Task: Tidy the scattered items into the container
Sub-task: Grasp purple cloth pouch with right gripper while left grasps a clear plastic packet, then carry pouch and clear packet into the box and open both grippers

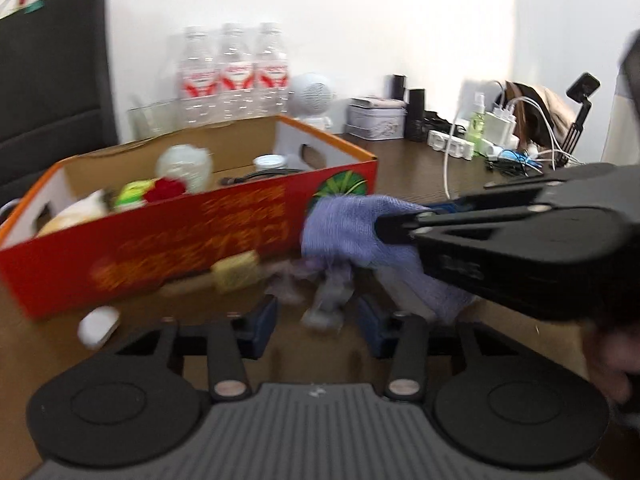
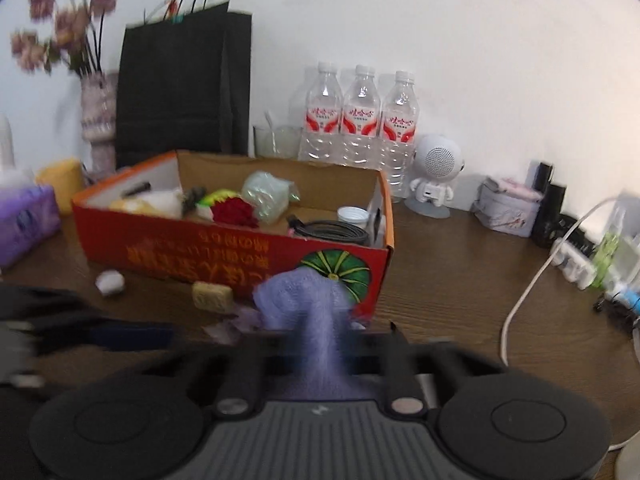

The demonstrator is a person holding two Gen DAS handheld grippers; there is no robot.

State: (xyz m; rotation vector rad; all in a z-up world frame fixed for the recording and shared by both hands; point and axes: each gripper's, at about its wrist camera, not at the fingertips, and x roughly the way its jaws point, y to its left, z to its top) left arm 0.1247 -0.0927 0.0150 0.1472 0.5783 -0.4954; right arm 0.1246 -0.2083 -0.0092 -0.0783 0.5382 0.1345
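- Lavender knitted cloth [image 2: 308, 300] hangs clamped in the right gripper [image 1: 394, 226] jaws, just before the red cardboard box [image 2: 224, 248].
- Left gripper [image 1: 316, 316] jaws part-open around blurred clutter; grip unclear.
- Beige sponge [image 2: 212, 296], white wad [image 2: 110, 282] on the counter [image 2: 440, 280].

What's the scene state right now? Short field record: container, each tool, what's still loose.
container: red cardboard box, open top, already holding a red flower, a coiled cable and a white cap
right tool: shut on the purple cloth, in front of the box
left tool: jaws around a blurred item on the table, grip unclear
still loose: white ball, tan block
surface: brown wooden table
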